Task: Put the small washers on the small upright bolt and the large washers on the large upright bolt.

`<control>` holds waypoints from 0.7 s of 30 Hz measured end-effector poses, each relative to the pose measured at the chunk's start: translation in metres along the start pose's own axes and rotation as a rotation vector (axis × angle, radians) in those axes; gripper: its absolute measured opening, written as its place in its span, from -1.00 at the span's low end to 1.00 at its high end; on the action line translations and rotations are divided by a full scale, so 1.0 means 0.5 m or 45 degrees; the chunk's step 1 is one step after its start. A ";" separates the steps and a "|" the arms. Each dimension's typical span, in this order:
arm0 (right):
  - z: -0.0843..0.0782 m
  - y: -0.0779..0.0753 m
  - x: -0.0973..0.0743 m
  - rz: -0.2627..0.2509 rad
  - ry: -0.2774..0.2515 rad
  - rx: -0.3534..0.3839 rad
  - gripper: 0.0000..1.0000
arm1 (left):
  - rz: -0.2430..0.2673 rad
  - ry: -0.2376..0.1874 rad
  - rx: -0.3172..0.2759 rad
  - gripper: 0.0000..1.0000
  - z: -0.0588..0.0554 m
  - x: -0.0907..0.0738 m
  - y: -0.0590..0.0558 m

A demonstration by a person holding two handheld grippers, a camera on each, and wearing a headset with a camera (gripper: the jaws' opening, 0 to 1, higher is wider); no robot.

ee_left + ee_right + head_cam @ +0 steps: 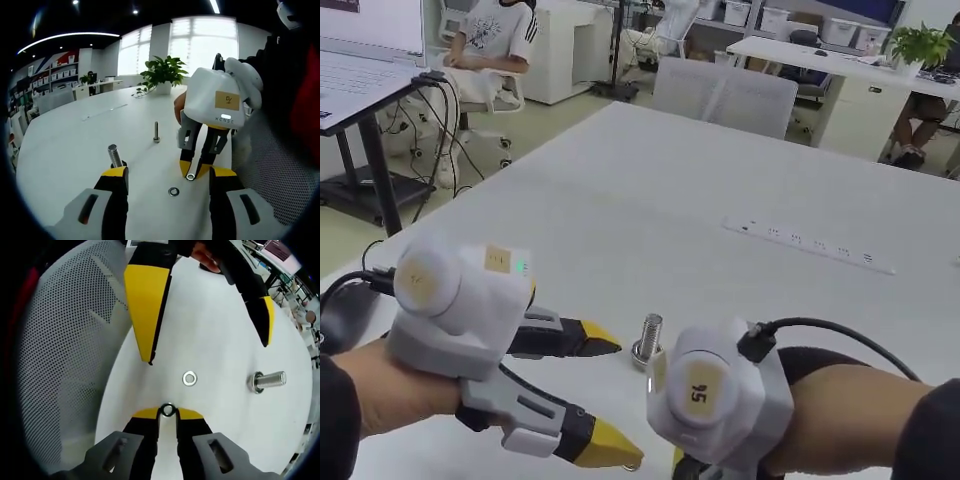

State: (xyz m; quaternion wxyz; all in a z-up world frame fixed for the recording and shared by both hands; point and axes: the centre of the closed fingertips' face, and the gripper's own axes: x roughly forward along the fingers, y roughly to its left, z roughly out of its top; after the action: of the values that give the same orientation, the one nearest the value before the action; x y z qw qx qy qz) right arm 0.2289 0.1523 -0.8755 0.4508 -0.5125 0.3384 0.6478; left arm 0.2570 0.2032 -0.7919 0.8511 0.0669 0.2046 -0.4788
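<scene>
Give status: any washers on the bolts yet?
Done: nothing certain. The large bolt shows a ring at its base, maybe its own head; the small bolt is too distant to judge. In hand: the right gripper pinches one washer between its tips. To do: a loose washer lies on the table; the left gripper is open, empty.

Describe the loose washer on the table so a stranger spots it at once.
On the white table, find the thick upright bolt. Near it the loose washer lies flat, unlike the pinched washer in the fingers of the right gripper.
</scene>
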 end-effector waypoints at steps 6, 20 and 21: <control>-0.006 -0.006 -0.007 -0.008 -0.010 0.024 -0.73 | -0.004 0.006 0.001 0.30 -0.001 0.001 -0.001; -0.053 -0.025 -0.035 -0.048 -0.011 0.119 -0.73 | -0.019 0.021 0.001 0.30 -0.005 0.006 -0.004; -0.057 -0.026 -0.037 -0.052 -0.011 0.126 -0.73 | -0.020 0.019 0.000 0.30 -0.005 0.006 -0.005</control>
State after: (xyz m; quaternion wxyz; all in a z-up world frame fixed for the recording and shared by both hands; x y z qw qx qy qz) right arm 0.2526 0.1273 -0.8644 0.4901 -0.4935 0.3575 0.6232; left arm 0.2559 0.2002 -0.7952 0.8457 0.0689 0.2116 -0.4851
